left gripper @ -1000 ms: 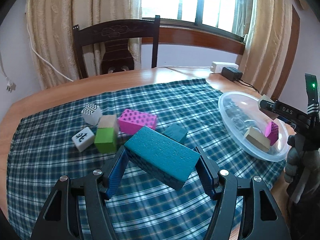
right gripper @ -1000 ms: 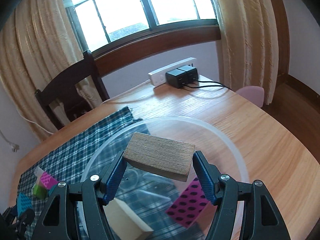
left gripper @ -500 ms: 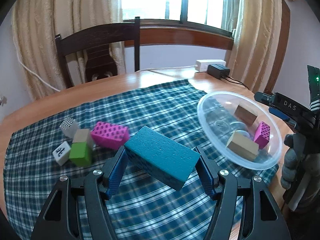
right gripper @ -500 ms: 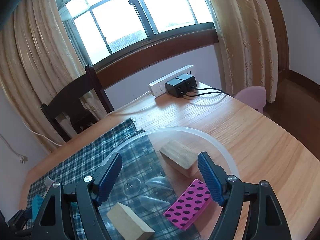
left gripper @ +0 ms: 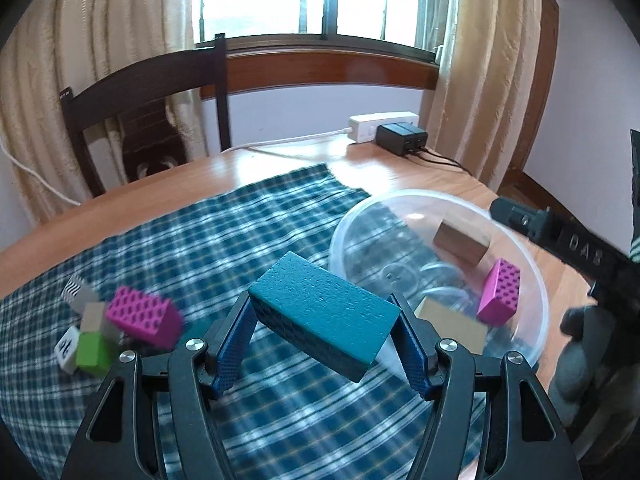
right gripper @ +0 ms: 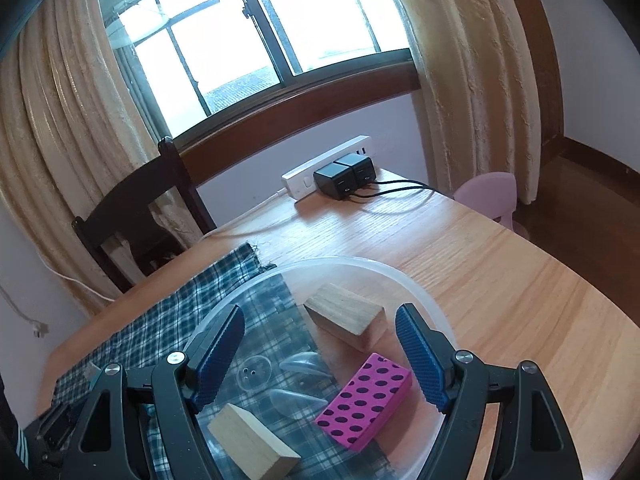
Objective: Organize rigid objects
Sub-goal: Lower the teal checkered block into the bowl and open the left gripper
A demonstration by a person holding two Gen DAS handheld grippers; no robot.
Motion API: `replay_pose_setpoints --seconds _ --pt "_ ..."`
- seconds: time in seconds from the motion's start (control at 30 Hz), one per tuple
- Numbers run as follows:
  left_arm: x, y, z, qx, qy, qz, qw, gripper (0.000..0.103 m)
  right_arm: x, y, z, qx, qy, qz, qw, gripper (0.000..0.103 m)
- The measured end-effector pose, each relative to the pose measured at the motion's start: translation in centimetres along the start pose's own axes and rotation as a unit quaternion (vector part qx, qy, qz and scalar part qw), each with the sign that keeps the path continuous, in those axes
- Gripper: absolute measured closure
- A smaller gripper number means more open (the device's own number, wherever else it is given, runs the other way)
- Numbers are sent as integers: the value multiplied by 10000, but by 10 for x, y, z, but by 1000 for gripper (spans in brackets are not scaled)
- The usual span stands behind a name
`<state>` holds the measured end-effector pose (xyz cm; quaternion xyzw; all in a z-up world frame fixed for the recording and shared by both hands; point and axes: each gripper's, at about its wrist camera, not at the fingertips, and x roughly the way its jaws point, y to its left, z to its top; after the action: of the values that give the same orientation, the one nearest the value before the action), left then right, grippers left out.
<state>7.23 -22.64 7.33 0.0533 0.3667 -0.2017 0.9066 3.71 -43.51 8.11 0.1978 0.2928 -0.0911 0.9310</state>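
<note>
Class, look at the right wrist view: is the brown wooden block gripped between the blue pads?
No, the brown wooden block lies in the clear plastic bowl, untouched.

Both wrist views look down, sharing the clear bowl (left gripper: 532, 344).

Three blocks crowd the bowl (right gripper: 420, 292); its centre (right gripper: 256, 372) lies bare.

A dark wooden chair (left gripper: 148, 108) is standing behind the bench (right gripper: 500, 280), while a white power strip (right gripper: 320, 164) carrying black adapters (right gripper: 344, 178) is lying near the curtained window (right gripper: 256, 28).
</note>
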Motion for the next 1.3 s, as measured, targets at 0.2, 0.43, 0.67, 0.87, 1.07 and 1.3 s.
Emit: replay_pose_setpoints --seconds 0.2,0.43,0.67,0.87,1.07,1.3 --pt "13 -14 9 114 30 -143 9998 36 -6 2 0 -71 -152 -148 9997 22" --pt "25 -25 14 182 90 -222 9995 36 -8 -7 3 138 -181 -211 9995 22" --pt "32 -32 17 188 92 -336 9992 36 -14 -8 4 152 -331 -308 9989 22" --pt "34 -27 16 7 84 -598 9982 19 -14 -8 4 141 -350 -323 9988 22" --pt "27 -14 13 -181 40 -470 9987 19 -13 -5 3 30 -337 -267 9991 22" --pt "22 -1 6 -304 67 -324 9990 19 -10 1 1 -78 -329 -231 9992 21"
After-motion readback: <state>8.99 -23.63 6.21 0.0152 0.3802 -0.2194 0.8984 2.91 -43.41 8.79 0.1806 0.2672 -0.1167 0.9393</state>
